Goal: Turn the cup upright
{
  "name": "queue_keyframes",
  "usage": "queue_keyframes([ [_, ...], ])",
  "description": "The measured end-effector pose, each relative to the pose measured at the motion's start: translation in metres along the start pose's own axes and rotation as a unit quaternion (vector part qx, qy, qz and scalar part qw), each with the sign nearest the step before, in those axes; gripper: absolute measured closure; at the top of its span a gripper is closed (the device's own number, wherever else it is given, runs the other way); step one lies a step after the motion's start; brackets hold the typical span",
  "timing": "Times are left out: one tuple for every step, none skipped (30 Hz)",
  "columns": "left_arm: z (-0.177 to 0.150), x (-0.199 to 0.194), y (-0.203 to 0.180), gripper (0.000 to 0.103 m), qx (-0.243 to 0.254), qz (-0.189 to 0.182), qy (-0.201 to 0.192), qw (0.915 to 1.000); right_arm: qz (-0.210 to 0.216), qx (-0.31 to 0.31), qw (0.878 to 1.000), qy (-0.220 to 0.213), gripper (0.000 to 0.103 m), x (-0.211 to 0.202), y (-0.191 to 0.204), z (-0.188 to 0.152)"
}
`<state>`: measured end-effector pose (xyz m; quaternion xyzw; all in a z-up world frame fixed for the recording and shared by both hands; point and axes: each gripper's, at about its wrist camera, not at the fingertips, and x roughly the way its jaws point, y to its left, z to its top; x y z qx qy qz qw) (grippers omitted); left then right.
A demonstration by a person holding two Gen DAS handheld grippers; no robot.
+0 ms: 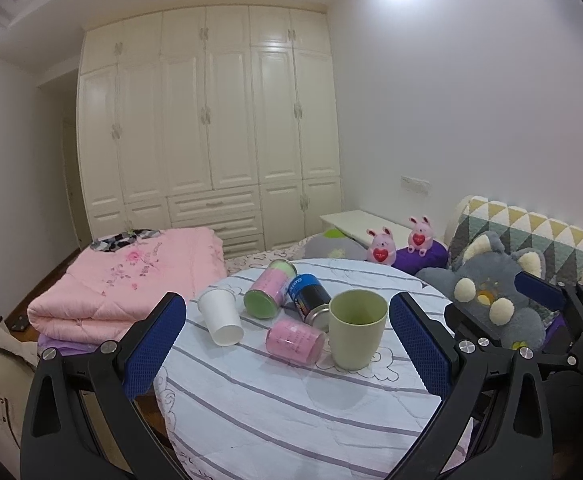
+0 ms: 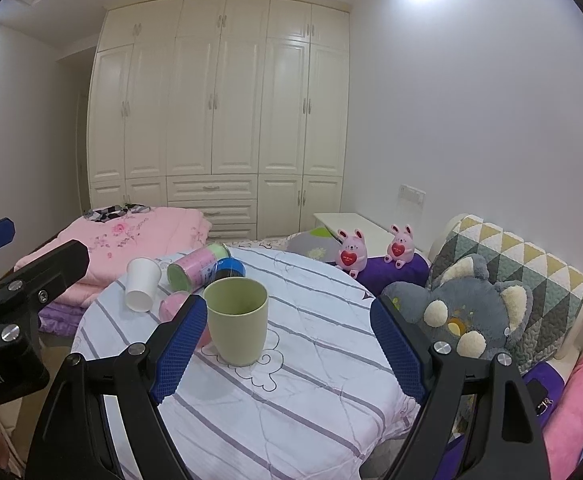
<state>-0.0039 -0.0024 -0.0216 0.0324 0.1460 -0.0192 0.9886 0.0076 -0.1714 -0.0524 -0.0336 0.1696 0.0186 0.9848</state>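
Left wrist view: the left gripper point(image 1: 287, 344) hangs above a round table point(image 1: 275, 408) with a striped cloth, jaws spread wide and empty. A green cup point(image 1: 356, 328) stands upright, mouth up, between the pads. Just beside it lie a pink can point(image 1: 293, 342), a blue can point(image 1: 309, 298) and a white paper cup point(image 1: 221, 316).

Right wrist view: the right gripper point(image 2: 289, 348) is also spread wide and empty, the green cup point(image 2: 237, 320) upright near its left pad point(image 2: 179, 348).

The pale green cup point(image 1: 356, 329) stands upright, mouth open upward, on the striped round surface point(image 1: 291, 412), touching a toppled pink can point(image 1: 294, 340) beside it.
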Motion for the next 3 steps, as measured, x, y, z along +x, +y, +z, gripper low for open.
queue_keyframes([
  [0.0, 0.0019, 0.0006, 0.0, -0.001, -0.001, 0.003, 1.0, 0.001, 0.0, 1.0, 0.002, 0.018, 0.0015, -0.0001, -0.0002],
  [-0.0009, 0.0024, 0.0012, 0.0, -0.002, 0.001, 0.004, 1.0, 0.002, 0.001, 1.0, 0.004, 0.018, 0.0026, 0.0002, -0.0007],
  [-0.0005, 0.0045, 0.0016, 0.0, -0.002, 0.002, 0.007, 1.0, 0.003, 0.002, 1.0, 0.006, 0.018, 0.004, 0.0001, -0.0011],
])
